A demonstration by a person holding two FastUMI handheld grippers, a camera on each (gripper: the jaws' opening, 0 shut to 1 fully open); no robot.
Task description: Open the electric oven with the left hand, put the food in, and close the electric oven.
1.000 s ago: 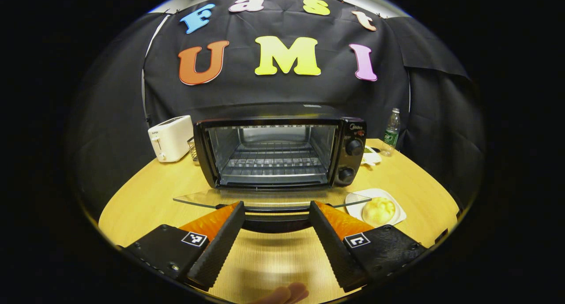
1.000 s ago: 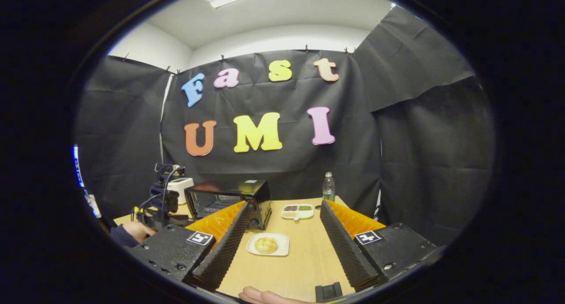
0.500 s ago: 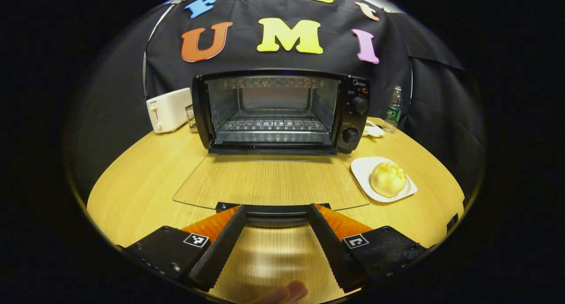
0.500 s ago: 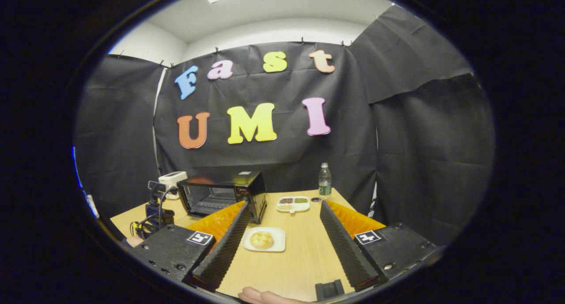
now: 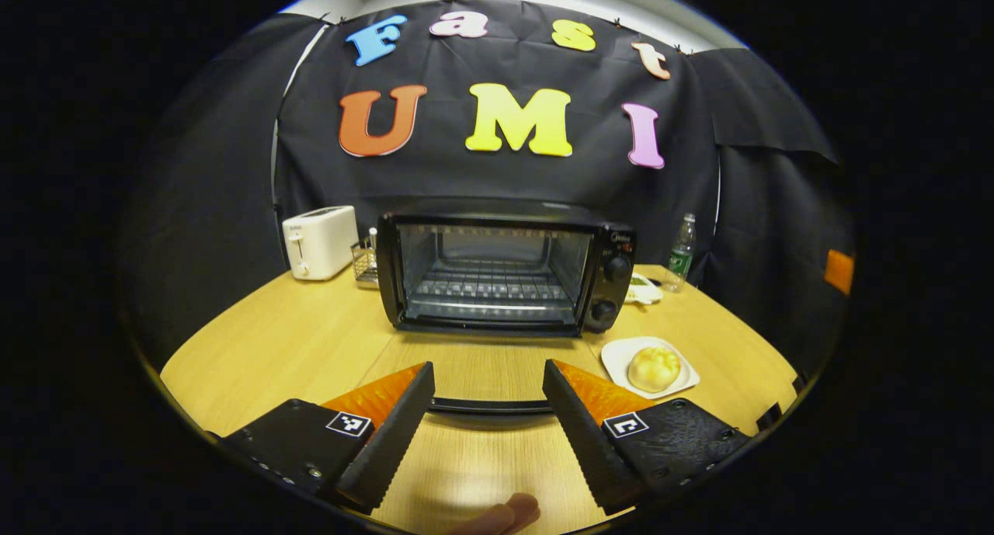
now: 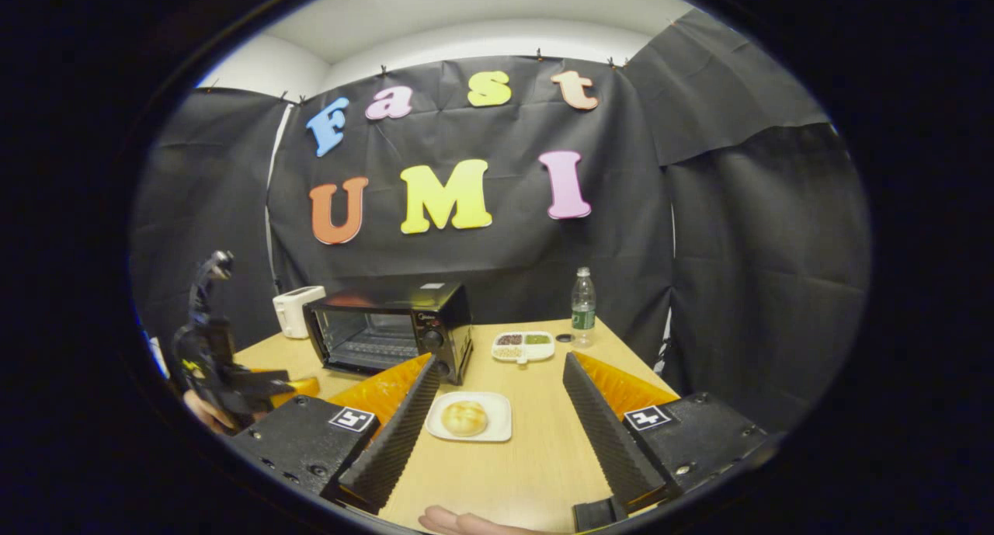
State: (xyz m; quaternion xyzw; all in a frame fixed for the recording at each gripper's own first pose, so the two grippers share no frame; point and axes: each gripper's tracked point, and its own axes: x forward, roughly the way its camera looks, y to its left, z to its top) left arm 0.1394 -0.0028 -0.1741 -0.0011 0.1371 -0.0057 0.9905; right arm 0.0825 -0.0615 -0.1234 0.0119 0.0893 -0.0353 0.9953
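Note:
The black electric oven (image 5: pixel 503 210) stands at the middle of the wooden table (image 5: pixel 272 341), its cavity and wire rack showing. Its glass door lies flat on the table toward me, with the door handle (image 5: pixel 485 405) between the fingers of my left gripper (image 5: pixel 488 370), which is open and not pressing on it. A round bun (image 5: pixel 655 366) sits on a white plate (image 5: pixel 613 356) right of the door. In the right gripper view the bun (image 6: pixel 463 418) lies ahead of my right gripper (image 6: pixel 501 360), which hangs open above the table and holds nothing.
A white toaster (image 5: pixel 320 242) and a small wire basket (image 5: pixel 363 262) stand left of the oven. Behind its right side are a water bottle (image 5: pixel 682 248) and a divided dish (image 6: pixel 523 346) of small foods. The table's rounded edge runs close on both sides.
The oven door swung down flat onto the table. My left gripper then drew back and tilted up, so the oven looks farther off. The right gripper barely shifted.

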